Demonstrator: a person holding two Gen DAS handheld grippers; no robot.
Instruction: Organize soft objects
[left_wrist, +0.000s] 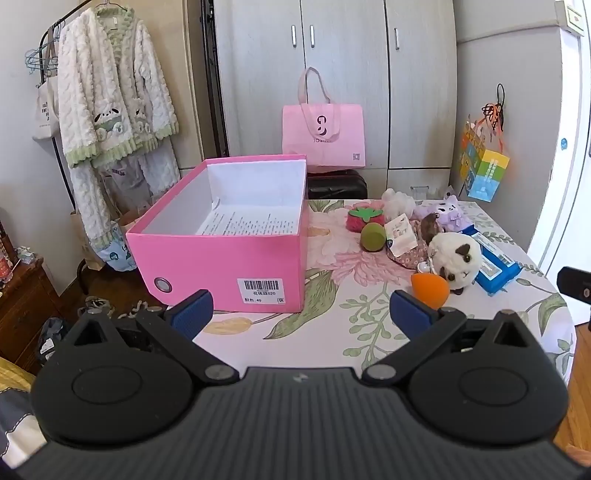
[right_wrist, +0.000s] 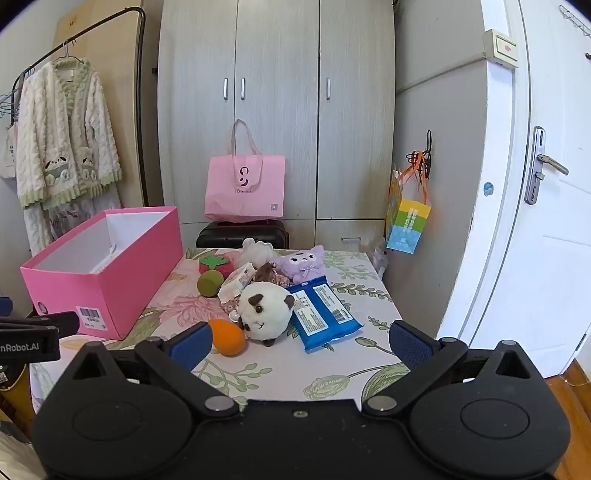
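An open pink box (left_wrist: 221, 266) (right_wrist: 107, 284) stands on the left of the floral table, with only a printed sheet inside. Soft things lie in a pile to its right: an orange sponge (left_wrist: 430, 290) (right_wrist: 227, 336), a white panda plush (left_wrist: 456, 264) (right_wrist: 264, 308), a green ball (left_wrist: 372, 238) (right_wrist: 208, 283), a strawberry plush (left_wrist: 364, 218) (right_wrist: 214, 263), a purple plush (left_wrist: 441, 216) (right_wrist: 303, 264) and a white fluffy toy (right_wrist: 256, 249). My left gripper (left_wrist: 301, 314) is open and empty before the box. My right gripper (right_wrist: 299, 341) is open and empty before the pile.
Two blue wipe packs (right_wrist: 321, 314) (left_wrist: 493, 264) lie right of the panda. A tagged floral pouch (right_wrist: 238, 282) sits in the pile. A pink tote (right_wrist: 245, 188) on a black case stands behind the table. A door (right_wrist: 546, 221) is at right, a robe rack (left_wrist: 110, 110) at left.
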